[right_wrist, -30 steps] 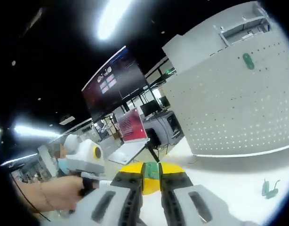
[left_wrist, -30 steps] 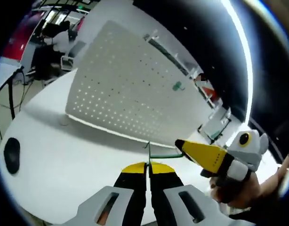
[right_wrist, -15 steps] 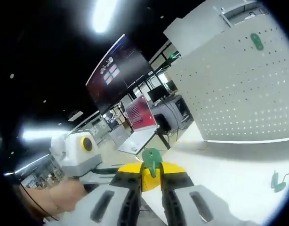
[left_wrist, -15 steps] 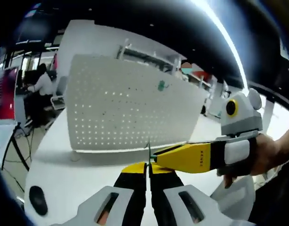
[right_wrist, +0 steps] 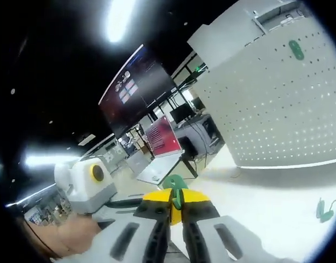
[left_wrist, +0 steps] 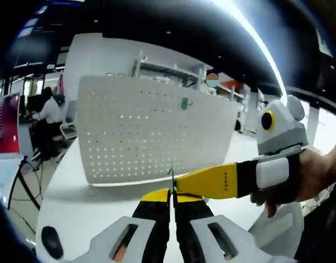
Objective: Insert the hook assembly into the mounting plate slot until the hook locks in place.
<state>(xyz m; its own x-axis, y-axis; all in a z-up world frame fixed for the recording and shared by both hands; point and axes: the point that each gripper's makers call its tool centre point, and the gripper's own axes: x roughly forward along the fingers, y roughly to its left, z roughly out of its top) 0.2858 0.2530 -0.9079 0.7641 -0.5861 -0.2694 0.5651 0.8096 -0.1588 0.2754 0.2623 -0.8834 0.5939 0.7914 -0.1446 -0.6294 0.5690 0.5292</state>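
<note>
Left gripper (left_wrist: 171,193): jaws pressed together on a thin dark wire stem, apparently the tail of the hook, held up off the white tabletop (left_wrist: 75,192) so the other tool can work on it.
Right gripper (left_wrist: 181,185): in the left gripper view its yellow tip comes in from the right and meets the left one's tip at the wire. In the right gripper view its jaws are closed on the small green plastic hook piece (right_wrist: 174,193), which sticks up between them.
Mounting plate: the white perforated pegboard panel (left_wrist: 151,137) stands upright ahead of both tips, well apart. My guess is the two tools are joining or re-gripping the hook before carrying it over.
Mounted hook: one green hook (right_wrist: 295,50) sits high on the panel.
Spare hook: another green hook (right_wrist: 323,209) lies on the table to the right of the right gripper.
</note>
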